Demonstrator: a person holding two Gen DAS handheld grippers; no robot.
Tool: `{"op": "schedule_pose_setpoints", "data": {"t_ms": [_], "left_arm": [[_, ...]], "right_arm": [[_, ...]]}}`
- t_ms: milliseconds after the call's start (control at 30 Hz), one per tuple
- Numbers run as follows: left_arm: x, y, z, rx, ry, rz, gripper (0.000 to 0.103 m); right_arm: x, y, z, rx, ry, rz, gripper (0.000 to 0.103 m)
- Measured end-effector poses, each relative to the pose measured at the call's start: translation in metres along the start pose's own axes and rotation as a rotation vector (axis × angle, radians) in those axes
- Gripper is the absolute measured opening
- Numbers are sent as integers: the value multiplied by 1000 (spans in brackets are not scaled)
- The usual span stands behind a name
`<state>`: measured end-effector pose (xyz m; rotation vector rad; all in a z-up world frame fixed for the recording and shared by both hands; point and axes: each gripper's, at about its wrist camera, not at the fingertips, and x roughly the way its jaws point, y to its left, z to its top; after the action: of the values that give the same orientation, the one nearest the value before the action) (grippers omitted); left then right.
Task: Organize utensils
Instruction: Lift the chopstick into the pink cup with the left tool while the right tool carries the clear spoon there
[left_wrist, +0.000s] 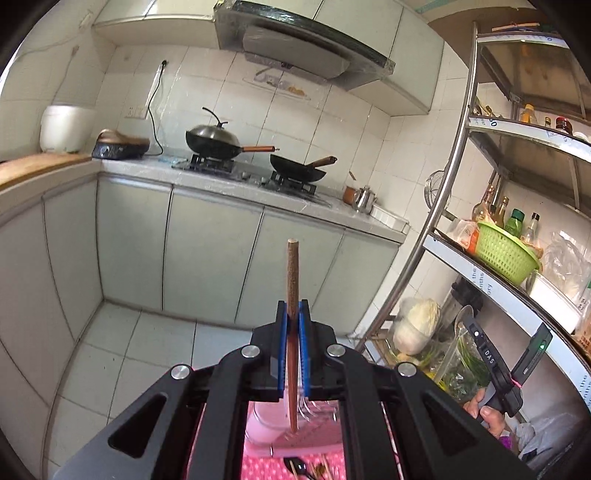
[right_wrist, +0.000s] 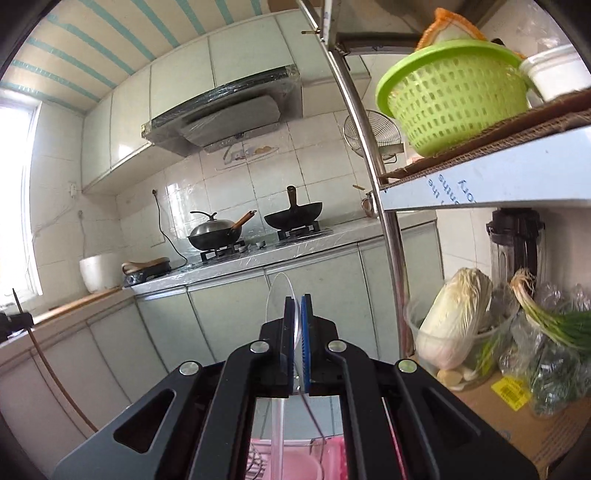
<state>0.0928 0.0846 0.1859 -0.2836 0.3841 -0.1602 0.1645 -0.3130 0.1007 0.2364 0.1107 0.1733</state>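
Observation:
My left gripper (left_wrist: 294, 308) is shut on a brown wooden chopstick (left_wrist: 293, 273) that stands upright between the blue pads, its lower end hanging over a pink holder (left_wrist: 273, 424) with clear plastic forks (left_wrist: 314, 408). More utensils (left_wrist: 306, 469) lie on a pink dotted cloth below. My right gripper (right_wrist: 297, 304) is shut on a clear plastic spoon (right_wrist: 279, 295), bowl up, handle reaching down toward the pink holder (right_wrist: 295, 461). The right gripper also shows in the left wrist view (left_wrist: 498, 354), held by a hand, with the spoon above it.
A steel shelf rack (left_wrist: 443, 206) stands at the right with a green basket (right_wrist: 454, 99), bottles, cabbage (right_wrist: 454, 317) and green onions. Across the tiled floor is a counter (left_wrist: 236, 181) with two woks on a stove, a rice cooker and grey cabinets.

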Motion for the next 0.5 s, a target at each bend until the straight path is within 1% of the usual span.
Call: {"op": "schedule_pose_setpoints", "data": {"t_ms": [100,167,267,367,500], "left_arm": [[22,1,3,13,3,12,5],[37,1,0,21,24,17,5],[64,3,-12,44,66,32,5],[90,6,-29,57,131,37,5],[117,14,-50,46,209,29,5]], "right_arm": [[16,-1,-3,-10,8,-5,4],[24,-3,-8,-9,11,-9,4],[33,-9,-20,13,20,-10,4],[40,-14,-35,28,34,-22,4],[46,-21,-55,52,83,-28,4]]}}
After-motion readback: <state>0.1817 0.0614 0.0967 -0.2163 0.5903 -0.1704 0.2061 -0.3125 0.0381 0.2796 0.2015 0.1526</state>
